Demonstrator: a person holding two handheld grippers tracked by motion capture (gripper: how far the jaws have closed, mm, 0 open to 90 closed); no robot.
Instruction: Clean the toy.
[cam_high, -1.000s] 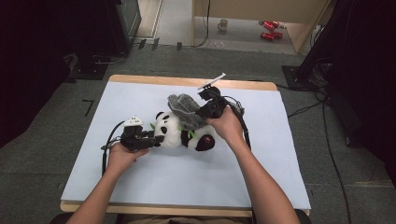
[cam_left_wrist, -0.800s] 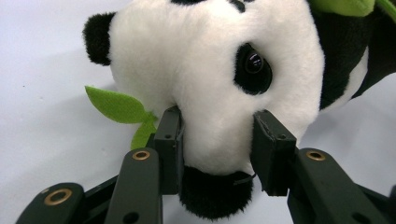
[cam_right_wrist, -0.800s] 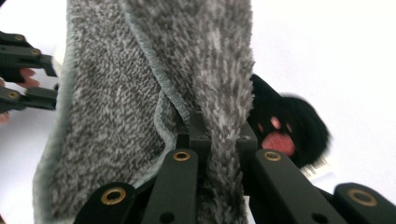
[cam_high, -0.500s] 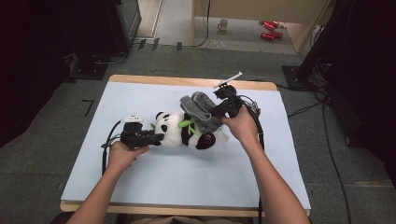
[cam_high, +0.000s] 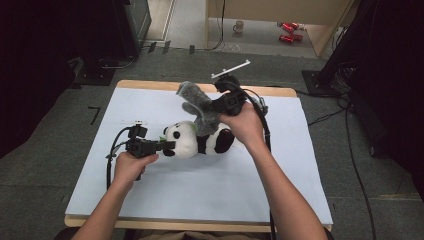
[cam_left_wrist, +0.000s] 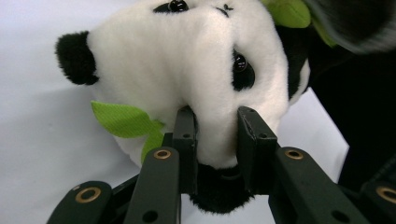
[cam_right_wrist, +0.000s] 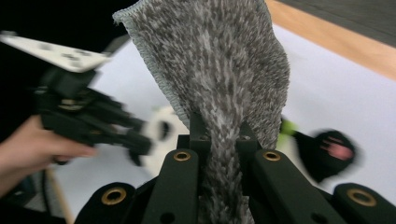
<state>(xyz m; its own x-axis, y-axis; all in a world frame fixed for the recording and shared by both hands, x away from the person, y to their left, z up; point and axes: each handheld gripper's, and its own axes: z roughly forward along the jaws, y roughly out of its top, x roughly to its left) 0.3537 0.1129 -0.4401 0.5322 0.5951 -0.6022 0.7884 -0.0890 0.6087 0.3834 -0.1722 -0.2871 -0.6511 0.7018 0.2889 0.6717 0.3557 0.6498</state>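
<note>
your left gripper (cam_high: 167, 145) sits nearest you, toward the left half of the tabletop (cam_high: 210, 195), roughly midway between the near and far edges. its jaws have just been closing and now pinch the head of the panda plush (cam_high: 192, 140); in the left gripper view the two black jaws press into the white fur of the panda plush (cam_left_wrist: 187, 60) from both sides, beside a black ear. count on this toy: one head, two black ears in sight, two glossy eyes, and one green leaf (cam_left_wrist: 123, 121) lying just beside the left jaw. the panda plush lies on its side near the middle of the tabletop, head toward the left edge, black limbs toward the right edge.

farther out, your right gripper (cam_high: 215, 111) is clenched on one grey fuzzy cloth (cam_high: 197, 102), held above the toy's body, toward the far edge. in the right gripper view the jaws are drawn tight on the lower end of the grey fuzzy cloth (cam_right_wrist: 219, 84), which stands up and fans out wider above them.

counted on the tabletop: one plush, one cloth, two grippers. no container stands on the tabletop.

beyond the far edge, on the floor, you have one mug (cam_high: 239, 26) and two red items (cam_high: 287, 32), too small to identify.
</note>
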